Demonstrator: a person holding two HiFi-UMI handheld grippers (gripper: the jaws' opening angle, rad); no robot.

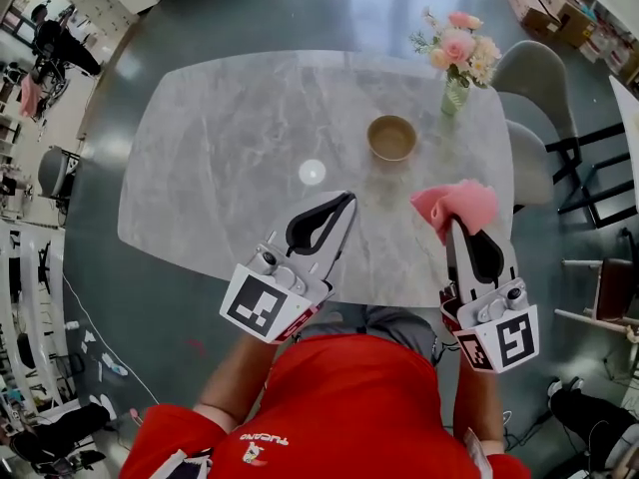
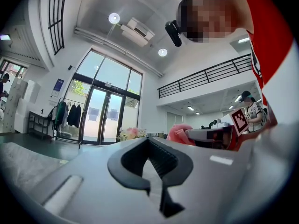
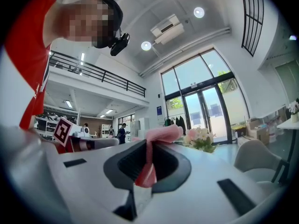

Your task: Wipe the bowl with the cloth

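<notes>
Out on the grey marble table, brown bowl near the flower vase. Pinching pink cloth in right gripper, left gripper closed, empty. Might shove unbraced bowl into vase

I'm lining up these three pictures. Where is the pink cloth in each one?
Head view: cloth right of centre, bunched at the right gripper's tips.
Left gripper view: cloth just right of centre, past the shut jaws.
Right gripper view: cloth at centre, pinched between the jaws.
Shared landmark: the flowers, in all three views.
</notes>
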